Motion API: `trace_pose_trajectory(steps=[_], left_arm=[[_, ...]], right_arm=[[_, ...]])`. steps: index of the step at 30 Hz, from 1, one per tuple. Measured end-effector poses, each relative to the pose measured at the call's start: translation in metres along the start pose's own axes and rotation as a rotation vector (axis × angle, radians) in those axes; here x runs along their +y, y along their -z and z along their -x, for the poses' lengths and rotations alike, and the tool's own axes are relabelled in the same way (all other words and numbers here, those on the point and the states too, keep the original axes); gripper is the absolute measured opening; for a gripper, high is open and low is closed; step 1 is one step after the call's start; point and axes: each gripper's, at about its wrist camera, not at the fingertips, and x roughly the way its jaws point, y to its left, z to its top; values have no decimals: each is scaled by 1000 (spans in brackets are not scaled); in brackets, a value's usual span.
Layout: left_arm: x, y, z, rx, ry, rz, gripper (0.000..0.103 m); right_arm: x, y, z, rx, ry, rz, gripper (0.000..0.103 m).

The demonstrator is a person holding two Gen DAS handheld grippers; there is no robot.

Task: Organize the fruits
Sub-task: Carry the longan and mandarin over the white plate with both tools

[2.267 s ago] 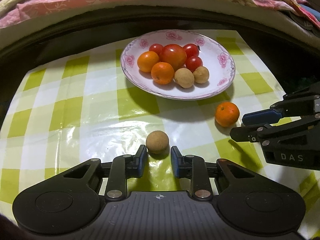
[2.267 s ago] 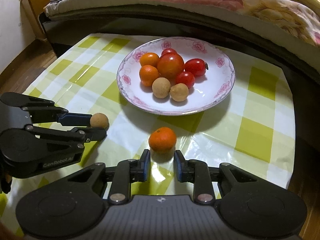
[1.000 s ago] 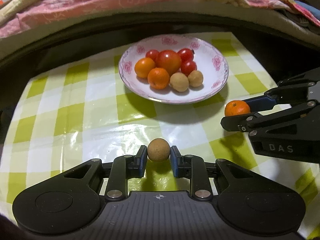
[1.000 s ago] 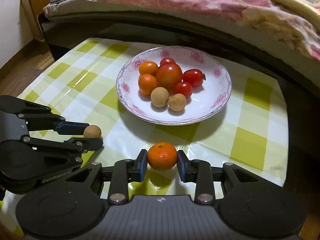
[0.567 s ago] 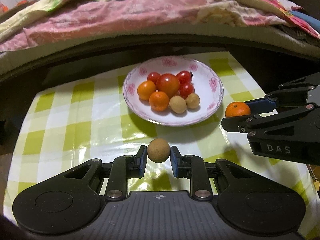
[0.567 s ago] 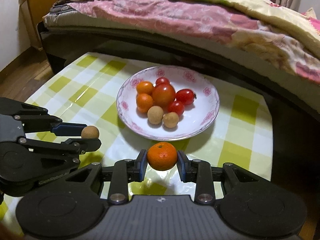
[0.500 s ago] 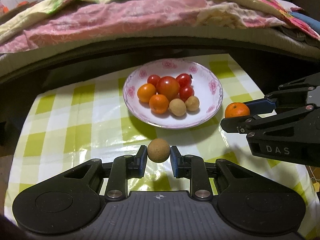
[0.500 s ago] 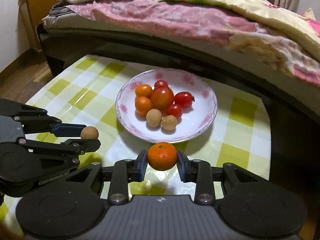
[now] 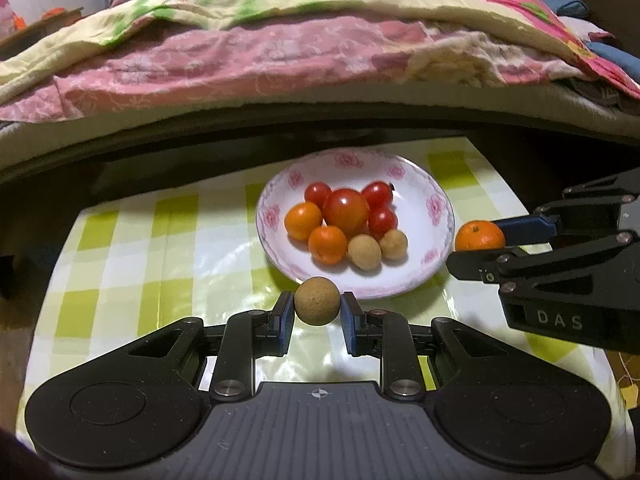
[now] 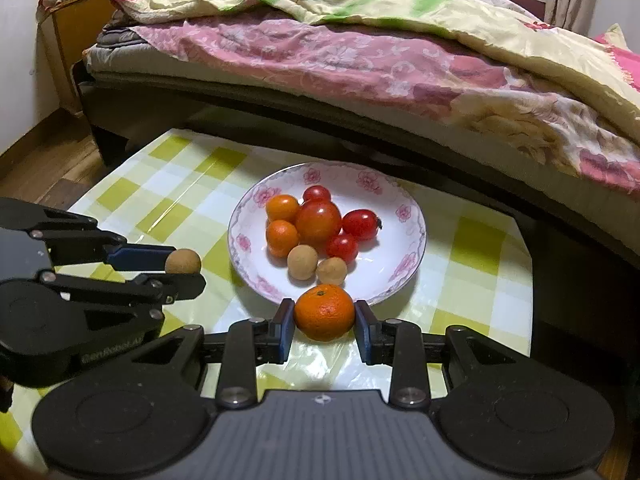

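Observation:
My left gripper (image 9: pixel 317 307) is shut on a round brown longan (image 9: pixel 317 306) and holds it in the air, in front of the near rim of the plate. It shows in the right wrist view (image 10: pixel 182 268) at the left. My right gripper (image 10: pixel 325 318) is shut on a small orange mandarin (image 10: pixel 325 317), also lifted, near the plate's front rim; it shows in the left wrist view (image 9: pixel 480 242) at the right. The white floral plate (image 9: pixel 434 232) (image 10: pixel 404 240) holds several red tomatoes, two mandarins and two longans.
The low table has a green and white checked plastic cloth (image 9: pixel 140 248) (image 10: pixel 160 208). A bed with pink and yellow quilts (image 10: pixel 360 52) runs along the far side. Wooden floor (image 10: pixel 44 160) lies to the left of the table.
Both grippers closed on their fruit on the cloth and lifted them. They have kept rising, so the table and plate look smaller and farther below.

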Motion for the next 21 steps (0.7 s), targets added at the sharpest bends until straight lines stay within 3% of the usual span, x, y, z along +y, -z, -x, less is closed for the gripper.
trace_pose_trajectory(steps=[13, 21], left_arm=[[-2, -32, -23, -32, 5, -3, 32], [-9, -41, -45, -5, 17, -30, 32]], right_arm=[[-12, -26, -18, -7, 14, 9, 34], [-26, -38, -45, 27, 31, 6, 34]])
